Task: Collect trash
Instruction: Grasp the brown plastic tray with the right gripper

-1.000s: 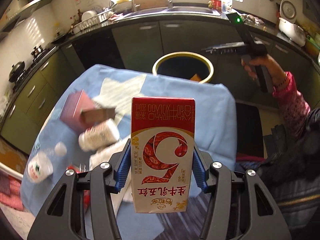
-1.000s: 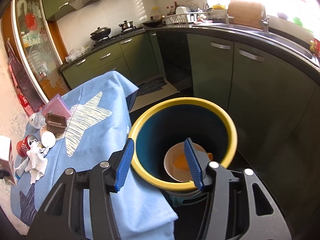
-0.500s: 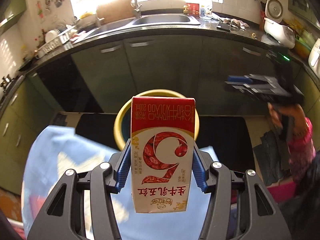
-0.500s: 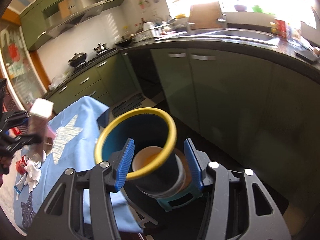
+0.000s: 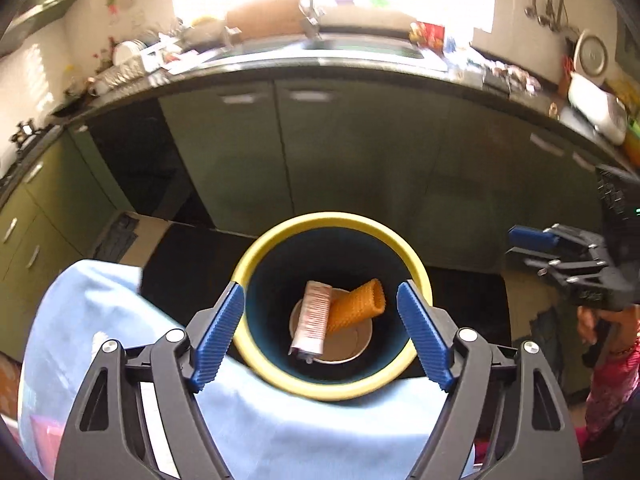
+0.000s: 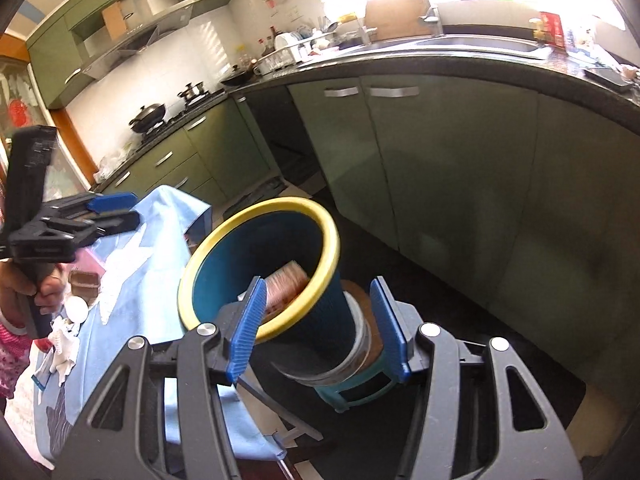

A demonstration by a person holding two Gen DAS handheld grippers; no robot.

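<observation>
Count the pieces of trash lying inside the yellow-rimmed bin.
3: a paper bowl at the bottom of the bin, a milk carton lying across its left side, an orange tube across its right. More may lie hidden underneath.

Yellow-rimmed teal bin (image 5: 264,360), light-blue cloth (image 5: 300,432), olive-green cabinets (image 5: 240,152).

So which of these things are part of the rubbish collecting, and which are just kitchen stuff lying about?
Part of the job:
- yellow-rimmed bin
- milk carton, orange tube and paper bowl inside it
- left gripper, opening, empty
- rubbish on the blue cloth

Just lying about:
- pans
- dish rack
- sink
</observation>
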